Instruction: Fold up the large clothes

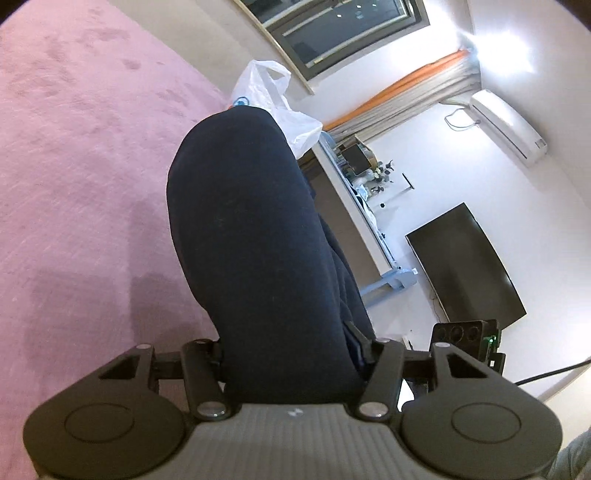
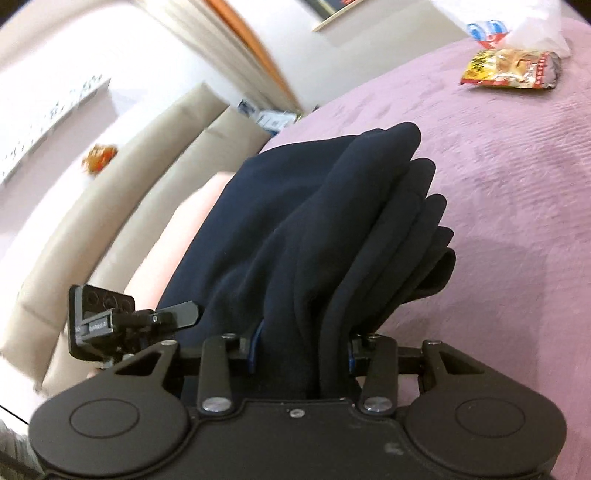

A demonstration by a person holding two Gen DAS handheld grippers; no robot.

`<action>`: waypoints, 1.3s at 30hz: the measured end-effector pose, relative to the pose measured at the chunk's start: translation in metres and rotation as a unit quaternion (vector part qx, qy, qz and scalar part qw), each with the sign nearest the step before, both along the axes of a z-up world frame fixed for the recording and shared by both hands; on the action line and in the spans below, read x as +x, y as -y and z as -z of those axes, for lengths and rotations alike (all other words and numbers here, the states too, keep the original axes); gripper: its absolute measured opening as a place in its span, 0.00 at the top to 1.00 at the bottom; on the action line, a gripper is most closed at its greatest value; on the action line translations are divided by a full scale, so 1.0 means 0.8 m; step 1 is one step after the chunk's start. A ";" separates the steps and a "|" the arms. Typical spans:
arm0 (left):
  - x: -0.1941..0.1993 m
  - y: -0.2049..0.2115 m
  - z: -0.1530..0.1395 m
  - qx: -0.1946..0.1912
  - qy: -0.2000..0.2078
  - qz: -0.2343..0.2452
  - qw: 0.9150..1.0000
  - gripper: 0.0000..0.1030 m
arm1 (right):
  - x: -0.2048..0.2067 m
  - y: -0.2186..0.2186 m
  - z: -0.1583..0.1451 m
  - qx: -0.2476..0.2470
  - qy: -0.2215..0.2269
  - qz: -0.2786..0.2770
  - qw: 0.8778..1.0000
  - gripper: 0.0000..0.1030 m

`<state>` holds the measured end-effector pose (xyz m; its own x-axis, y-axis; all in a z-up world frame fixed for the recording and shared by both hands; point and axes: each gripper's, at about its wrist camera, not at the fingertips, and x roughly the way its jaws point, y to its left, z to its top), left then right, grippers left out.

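Our left gripper (image 1: 295,354) pinches a thick bundle of the dark navy garment (image 1: 255,236), fingers pressed in on both sides of the cloth. From there the garment runs up toward 12 o'clock as a smooth rounded fold, lifted over the pink bed cover (image 1: 81,177) that fills 9 to 11 o'clock. Behind the fold's top sits a white plastic bag (image 1: 273,99). At 3 o'clock we see a wall TV (image 1: 465,266), at 2 o'clock an air conditioner (image 1: 509,125), at 12 to 1 o'clock a window (image 1: 332,29).

Our right gripper (image 2: 301,350) also clamps the navy garment (image 2: 314,229), with several stacked layers bunched between its fingers. The layers fan out toward 12 to 1 o'clock, edges stepped, above the bed cover (image 2: 498,184) at 1 to 4 o'clock. A snack packet (image 2: 511,70) lies on the bed at 1 o'clock, just beside the plastic bag (image 2: 517,26). The other gripper's tip pokes in at 9 o'clock. Background at 10 o'clock is blurred.
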<state>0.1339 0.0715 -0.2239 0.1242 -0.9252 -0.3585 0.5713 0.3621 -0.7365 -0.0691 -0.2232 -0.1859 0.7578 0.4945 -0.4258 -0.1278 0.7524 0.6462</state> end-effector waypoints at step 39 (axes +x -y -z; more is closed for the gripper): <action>-0.151 -0.086 0.097 0.115 -0.125 0.054 0.984 0.95 | 0.024 -0.165 0.107 -0.373 -0.040 0.095 0.922 1.00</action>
